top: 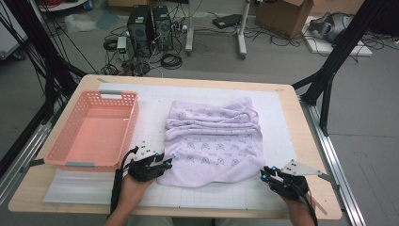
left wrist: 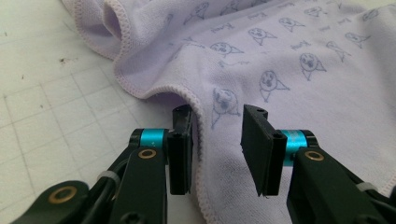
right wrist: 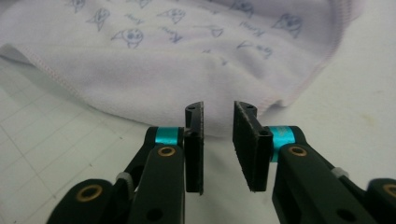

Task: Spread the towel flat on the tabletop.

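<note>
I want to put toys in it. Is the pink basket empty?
Empty: the high view shows the pink basket's bare floor, nothing inside.

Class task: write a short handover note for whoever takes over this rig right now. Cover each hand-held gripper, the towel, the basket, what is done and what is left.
Left hand-held gripper: open, straddling the towel hem at its near left corner.
Right hand-held gripper: open, off the near right corner, holding nothing.
Towel lies loosely folded mid-table; pink basket beside it at left holds nothing.
Done: rough fold. Left, probably: tidy the fold, place it in the basket.
</note>
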`<act>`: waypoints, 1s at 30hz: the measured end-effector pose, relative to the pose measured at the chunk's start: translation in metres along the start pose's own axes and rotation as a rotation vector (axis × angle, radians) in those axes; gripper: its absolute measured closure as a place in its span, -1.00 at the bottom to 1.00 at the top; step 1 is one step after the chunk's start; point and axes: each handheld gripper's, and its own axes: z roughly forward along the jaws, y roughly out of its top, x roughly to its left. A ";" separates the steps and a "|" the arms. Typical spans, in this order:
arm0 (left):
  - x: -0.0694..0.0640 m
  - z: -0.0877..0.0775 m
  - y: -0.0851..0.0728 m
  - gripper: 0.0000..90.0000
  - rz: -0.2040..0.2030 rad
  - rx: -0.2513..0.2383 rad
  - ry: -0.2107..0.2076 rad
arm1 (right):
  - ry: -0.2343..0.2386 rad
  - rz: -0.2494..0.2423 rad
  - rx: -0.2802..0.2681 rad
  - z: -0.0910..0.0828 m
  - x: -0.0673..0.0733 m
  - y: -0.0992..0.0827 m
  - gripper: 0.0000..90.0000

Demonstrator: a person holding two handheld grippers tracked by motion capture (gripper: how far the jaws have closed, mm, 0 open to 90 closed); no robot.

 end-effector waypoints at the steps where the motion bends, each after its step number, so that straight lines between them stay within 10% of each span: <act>1: 0.000 0.000 0.000 0.41 0.002 -0.001 0.000 | 0.019 0.003 0.023 0.009 0.002 0.000 0.55; 6: -0.002 0.002 0.000 0.34 0.020 0.014 0.006 | 0.009 -0.002 0.061 0.026 0.005 0.003 0.51; 9: -0.005 0.004 0.001 0.32 0.044 0.041 0.002 | -0.032 -0.031 0.073 0.029 0.008 0.006 0.88; 15: -0.012 0.006 0.001 0.91 0.100 0.074 0.031 | 0.000 0.006 0.074 0.013 -0.001 0.009 0.94; 20: -0.011 0.005 0.001 0.92 0.093 0.073 0.030 | -0.052 -0.012 0.137 0.004 -0.004 0.027 0.93; 30: -0.009 0.004 0.000 0.71 0.066 0.053 0.043 | 0.015 -0.063 0.216 0.074 0.003 0.064 0.90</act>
